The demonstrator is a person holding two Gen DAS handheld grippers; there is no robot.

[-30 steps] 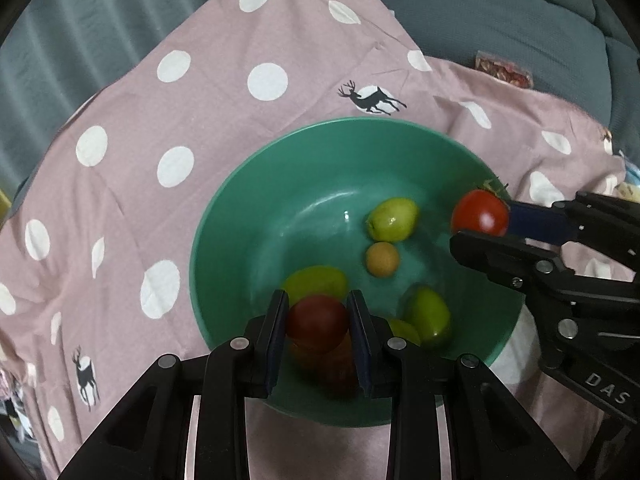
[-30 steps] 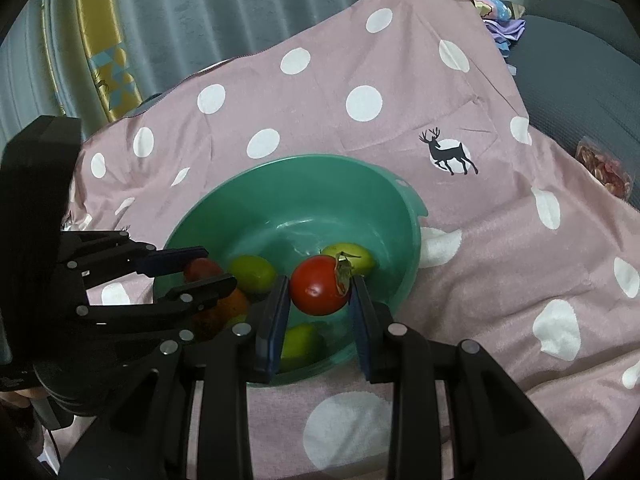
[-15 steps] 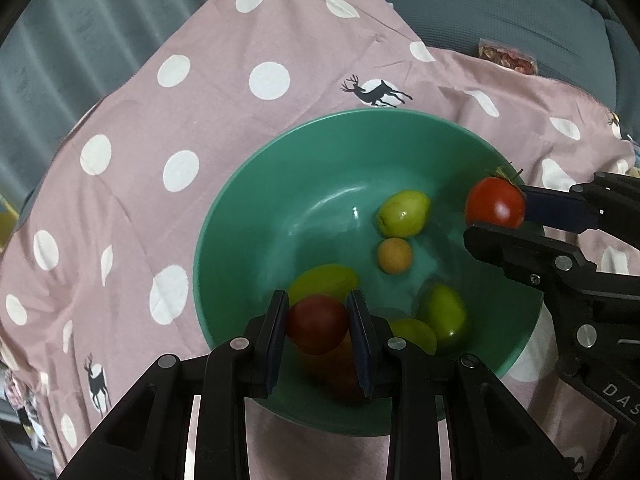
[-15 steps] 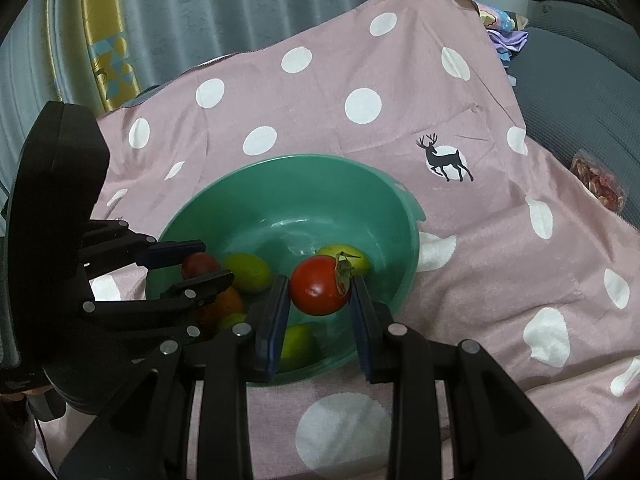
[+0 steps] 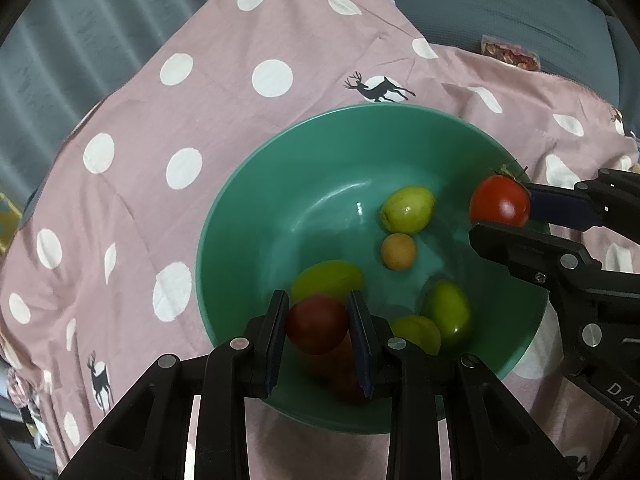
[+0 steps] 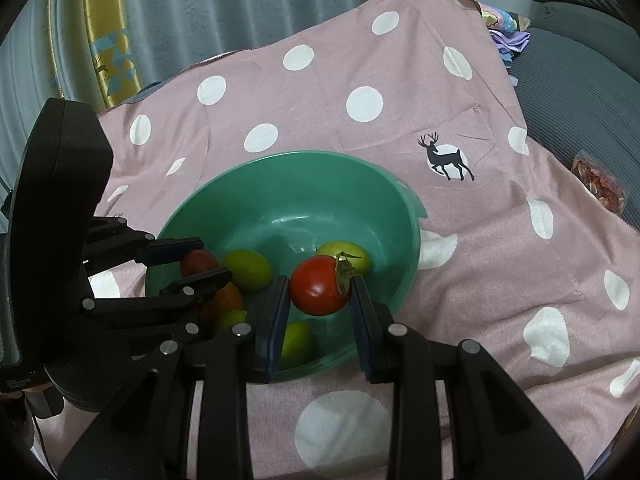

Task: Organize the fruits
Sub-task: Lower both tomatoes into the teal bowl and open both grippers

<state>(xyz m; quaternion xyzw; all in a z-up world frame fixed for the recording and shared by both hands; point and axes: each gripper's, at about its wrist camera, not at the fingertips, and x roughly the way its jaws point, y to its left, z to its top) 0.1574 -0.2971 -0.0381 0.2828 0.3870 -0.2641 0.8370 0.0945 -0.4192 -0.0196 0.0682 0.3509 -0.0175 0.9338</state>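
Note:
A green bowl (image 5: 256,200) (image 6: 404,208) sits on a pink polka-dot cloth. Inside lie several green fruits (image 5: 408,209) (image 6: 248,269), a small orange fruit (image 5: 398,251) and an orange one under my left gripper. My left gripper (image 5: 318,330) (image 6: 200,258) is shut on a dark red fruit (image 5: 317,323) (image 6: 198,262) just above the bowl's near side. My right gripper (image 6: 320,300) (image 5: 500,216) is shut on a red tomato (image 6: 320,286) (image 5: 500,200) with a dried stem, held over the bowl's right rim.
The pink cloth (image 5: 200,120) (image 6: 500,240) with white dots and deer prints covers the surface. A grey sofa (image 5: 500,8) lies behind, with a snack packet (image 5: 510,54) (image 6: 598,182) on it. Grey curtains (image 6: 240,0) hang at the back.
Both grippers have risen slightly and drawn back with their fruits; the bowl looks a little smaller and farther. The grips are unchanged.

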